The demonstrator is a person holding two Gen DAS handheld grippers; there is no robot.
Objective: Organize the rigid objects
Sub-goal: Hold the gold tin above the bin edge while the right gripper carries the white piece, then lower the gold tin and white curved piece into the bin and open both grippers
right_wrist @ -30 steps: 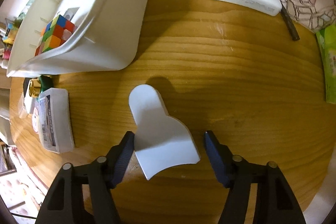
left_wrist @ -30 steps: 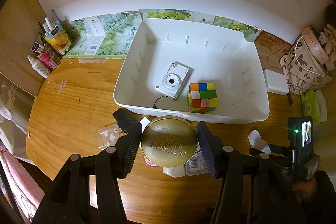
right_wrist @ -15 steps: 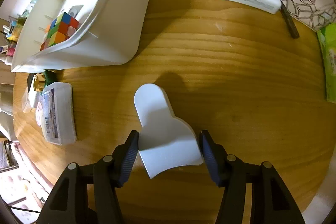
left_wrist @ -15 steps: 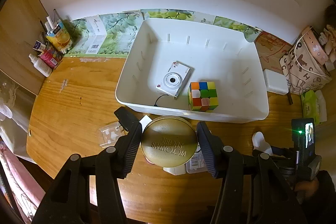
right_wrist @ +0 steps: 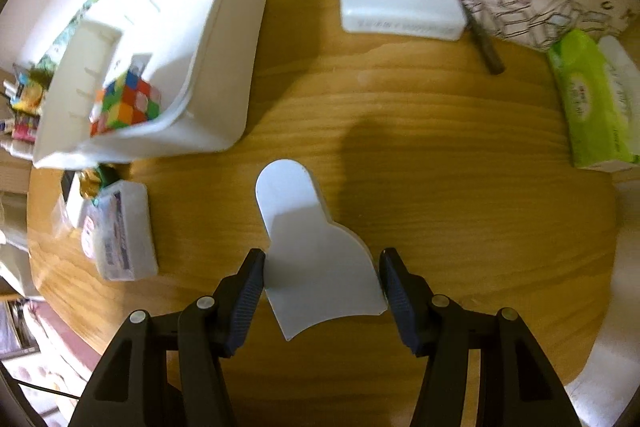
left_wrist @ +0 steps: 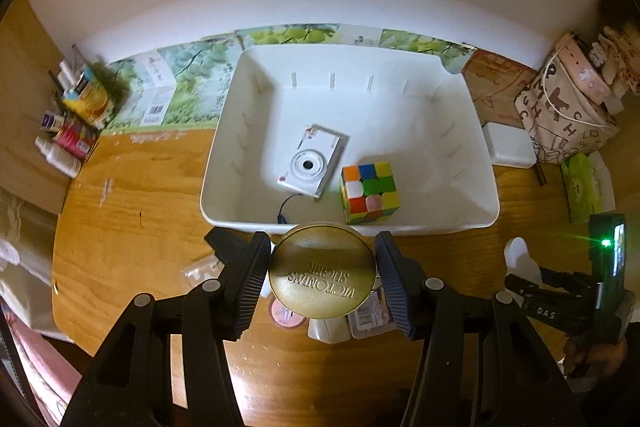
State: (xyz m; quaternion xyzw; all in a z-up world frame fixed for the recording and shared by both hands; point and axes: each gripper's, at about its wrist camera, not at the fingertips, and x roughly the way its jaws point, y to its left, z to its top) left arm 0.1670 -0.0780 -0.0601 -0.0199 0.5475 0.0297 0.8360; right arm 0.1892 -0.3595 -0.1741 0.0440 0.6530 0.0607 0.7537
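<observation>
Btwn right jaws: white scoop [right_wrist: 316,251], handle pointing away.

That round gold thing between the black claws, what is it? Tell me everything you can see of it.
It is a round gold tin, metal by its dull shine, seen from above so only its lid shows. Raised letters cross the lid, upside down from this view. The left gripper is shut on it, one ribbed black pad pressing each side. It is held lid-up above the wooden table, over some small packets, just in front of the near wall of the white bin and not yet inside it. Its body and base are hidden.
</observation>
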